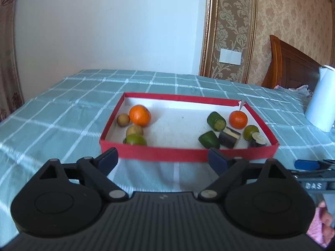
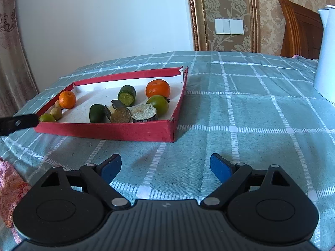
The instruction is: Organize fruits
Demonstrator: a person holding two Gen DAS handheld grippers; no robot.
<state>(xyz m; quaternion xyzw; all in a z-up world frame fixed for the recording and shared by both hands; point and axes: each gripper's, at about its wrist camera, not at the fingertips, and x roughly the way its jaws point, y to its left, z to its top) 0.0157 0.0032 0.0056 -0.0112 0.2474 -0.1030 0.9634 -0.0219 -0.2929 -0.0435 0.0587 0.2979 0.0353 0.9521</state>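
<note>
- The bed or table with the green checked cloth [image 1: 62, 108] lies under both claws and carries everything; which of the two it is, I cannot tell.
- The red tray [image 1: 159, 153], with its white floor, sits just ahead of the left gripper [image 1: 163, 159], whose jaws stand wide with nothing between them. I judge this claw is free for the next pick.
- The right gripper [image 2: 165, 166] is also wide and empty. It hovers over bare cloth, and the tray is ahead of it and to its left.
- A white jug [image 2: 326, 52] stands far to the right of the right claw, away from the work.
- Two oranges are in the tray: the left orange [image 1: 139, 115] ahead-left of the left claw, the right orange [image 1: 238, 119] ahead-right.
- Two cucumber pieces [image 1: 216, 121] and two dark eggplant pieces [image 1: 229, 139] lie ahead-right of the left claw, mixed with the right orange and one green citrus [image 1: 250, 132].
- Another green citrus [image 1: 135, 139] lies ahead-left, close to the near wall.
- Two small brown fruits [image 1: 123, 119], perhaps longans, lie beside the left orange.
- It seems fruits are gathered on the left side, so the right orange and right green citrus are probably not yet sorted.
</note>
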